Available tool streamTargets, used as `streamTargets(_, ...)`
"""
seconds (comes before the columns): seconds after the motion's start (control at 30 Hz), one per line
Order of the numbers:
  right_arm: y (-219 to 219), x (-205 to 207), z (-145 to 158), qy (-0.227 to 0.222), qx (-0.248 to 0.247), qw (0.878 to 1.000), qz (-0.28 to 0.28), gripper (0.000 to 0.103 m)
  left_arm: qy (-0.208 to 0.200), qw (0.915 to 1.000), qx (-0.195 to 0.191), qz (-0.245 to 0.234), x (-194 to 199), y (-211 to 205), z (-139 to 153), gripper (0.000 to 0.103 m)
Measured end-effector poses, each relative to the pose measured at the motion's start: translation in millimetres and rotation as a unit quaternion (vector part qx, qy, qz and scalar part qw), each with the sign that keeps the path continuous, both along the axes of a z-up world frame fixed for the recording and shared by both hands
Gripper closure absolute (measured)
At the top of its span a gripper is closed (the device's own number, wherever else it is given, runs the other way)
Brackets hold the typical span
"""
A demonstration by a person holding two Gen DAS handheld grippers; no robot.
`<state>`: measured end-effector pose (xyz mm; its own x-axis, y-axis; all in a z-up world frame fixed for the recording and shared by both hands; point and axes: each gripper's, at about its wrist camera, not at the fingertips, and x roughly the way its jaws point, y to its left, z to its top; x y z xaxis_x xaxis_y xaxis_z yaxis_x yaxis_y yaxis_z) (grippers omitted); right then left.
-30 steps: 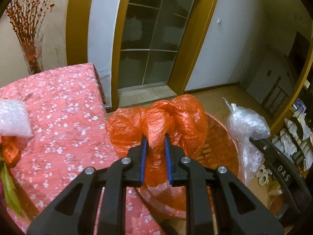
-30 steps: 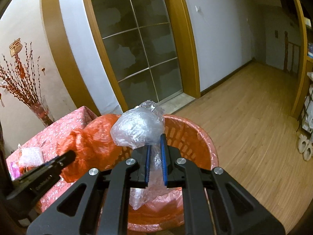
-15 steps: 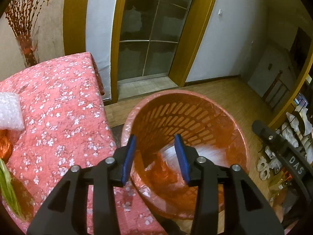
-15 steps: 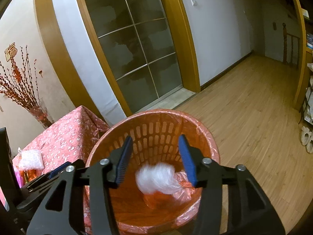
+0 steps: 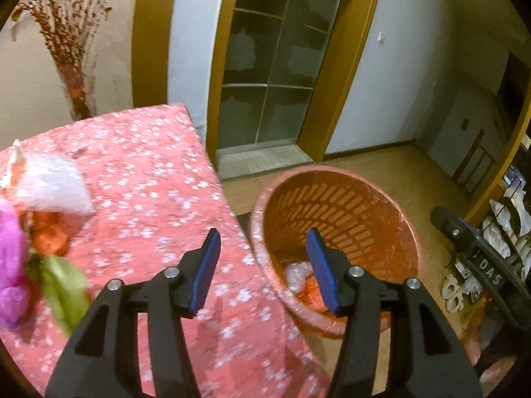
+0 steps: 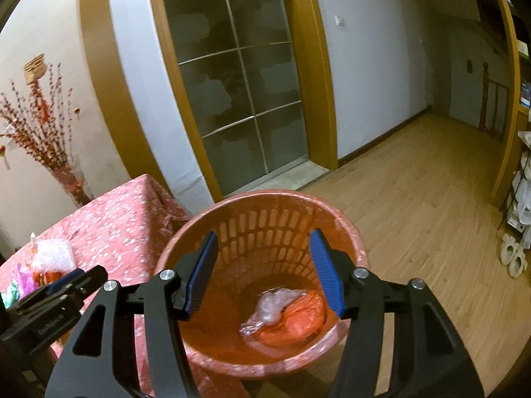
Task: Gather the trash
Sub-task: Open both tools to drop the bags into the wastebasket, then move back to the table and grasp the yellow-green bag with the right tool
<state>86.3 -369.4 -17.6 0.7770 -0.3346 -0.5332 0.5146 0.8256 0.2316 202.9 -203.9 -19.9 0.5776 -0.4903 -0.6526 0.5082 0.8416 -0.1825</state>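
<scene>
An orange slotted basket [image 6: 265,219] lined with plastic stands on the floor beside the table; it also shows in the left wrist view [image 5: 348,205]. Inside lie an orange plastic bag [image 6: 295,323] and a clear plastic bag [image 6: 275,305]. My right gripper [image 6: 264,272] is open and empty above the basket. My left gripper [image 5: 264,268] is open and empty over the table edge beside the basket. On the table lie a clear bubble-wrap bag [image 5: 53,182], orange wrapping [image 5: 49,235], a purple piece [image 5: 11,255] and a green piece [image 5: 66,285].
The table has a red floral cloth [image 5: 142,179]. A glass door [image 6: 232,99] and a vase of red branches [image 6: 56,146] stand behind. Wooden floor [image 6: 415,205] lies to the right, with a shelf and slippers [image 6: 512,255] at the far right.
Both grippers opened and dropped the orange bag and the clear bag into the basket. The left gripper has since swung left toward the table; both jaws stand wider.
</scene>
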Motion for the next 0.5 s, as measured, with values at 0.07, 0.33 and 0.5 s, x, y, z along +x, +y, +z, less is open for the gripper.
streamTargets(0.07,10.1,-0.4,3.9,-0.004,-0.001,1.000,0.013,0.045,-0.011,0.9999,-0.001,0.010,-4.9,15.3,7.4,0.046)
streamTargets(0.33,76.6,15.7,14.2,-0.010,-0.008,0.995,0.098,0.045,-0.055,0.9947,-0.004,0.086,-22.0,105.5,35.1,0.038)
streamTargets(0.5,131.5,42.3,8.0,0.008,0.002,0.984,0.176,0.045,-0.075,0.9843,0.013,0.160,-25.0,173.8,40.3,0.034)
